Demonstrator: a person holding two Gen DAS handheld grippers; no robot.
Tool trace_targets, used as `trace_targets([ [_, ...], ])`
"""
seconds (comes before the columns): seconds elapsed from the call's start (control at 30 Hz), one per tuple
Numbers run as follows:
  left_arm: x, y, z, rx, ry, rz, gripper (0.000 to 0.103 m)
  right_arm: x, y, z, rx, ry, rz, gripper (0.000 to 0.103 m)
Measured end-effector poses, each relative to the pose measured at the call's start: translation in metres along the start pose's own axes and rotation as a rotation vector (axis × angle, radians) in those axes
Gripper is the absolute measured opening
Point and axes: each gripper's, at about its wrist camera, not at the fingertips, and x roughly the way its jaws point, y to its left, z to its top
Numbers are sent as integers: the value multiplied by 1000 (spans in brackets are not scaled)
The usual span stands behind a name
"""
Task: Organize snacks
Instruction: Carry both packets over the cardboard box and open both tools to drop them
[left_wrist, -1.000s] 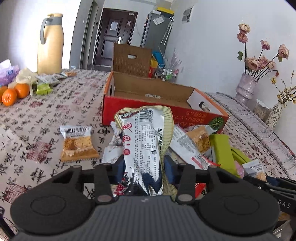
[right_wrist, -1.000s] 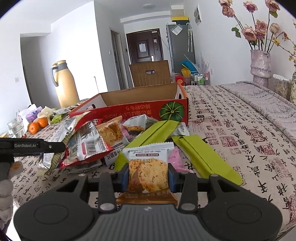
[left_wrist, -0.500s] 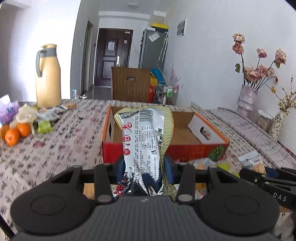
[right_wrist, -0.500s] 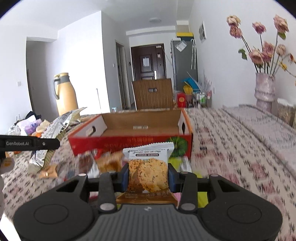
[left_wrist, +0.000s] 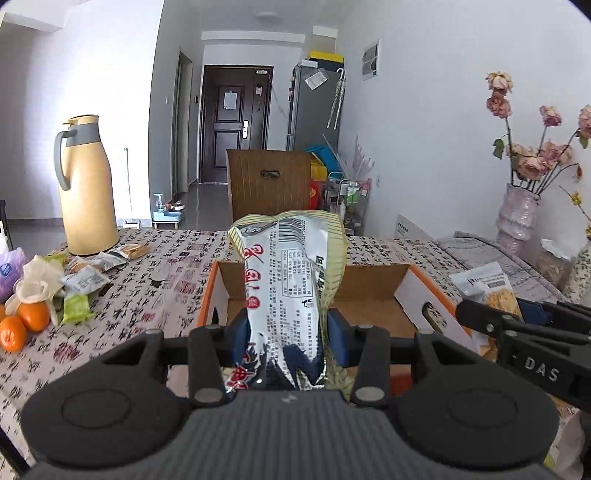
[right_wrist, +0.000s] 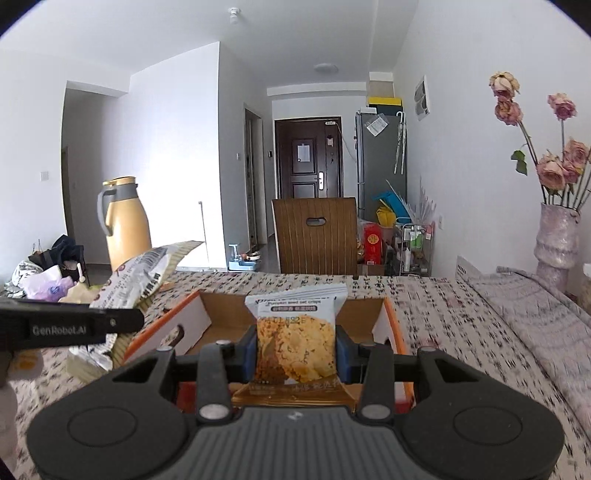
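you have two grippers up, one packet in each. your left gripper (left_wrist: 284, 328) is clamped on one long silver packet (left_wrist: 286, 284) with red writing and a barcode, standing upright between the blue pads, in the air in front of the near wall of the one open cardboard box (left_wrist: 413, 291). your right gripper (right_wrist: 297, 352) is clamped on one small crisps packet (right_wrist: 297, 339), white on top with a golden crisp pictured, also held in front of that box (right_wrist: 388, 325). on the patterned tablecloth (left_wrist: 159, 288) at the left you can count two oranges (left_wrist: 24, 325), one yellow thermos jug (left_wrist: 86, 184), and a small heap of loose snack packets (left_wrist: 88, 271), too jumbled to count. one vase of dried roses (right_wrist: 557, 236) stands at the right.
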Motion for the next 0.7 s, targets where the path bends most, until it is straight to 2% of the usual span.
trace_targets([
  [0.17, 30, -2, 13, -18, 10, 16, 44, 44, -4, 12, 13, 55, -13, 39],
  [0.4, 75, 0, 17, -30, 33, 83, 44, 97, -15, 2, 63, 127, -69, 39],
  [0.57, 99, 7, 6, -38, 74, 95, 44, 118, -23, -11, 71, 172, -87, 39],
  [0.7, 105, 13, -1, -43, 95, 78, 44, 120, -24, -17, 65, 187, -78, 40],
])
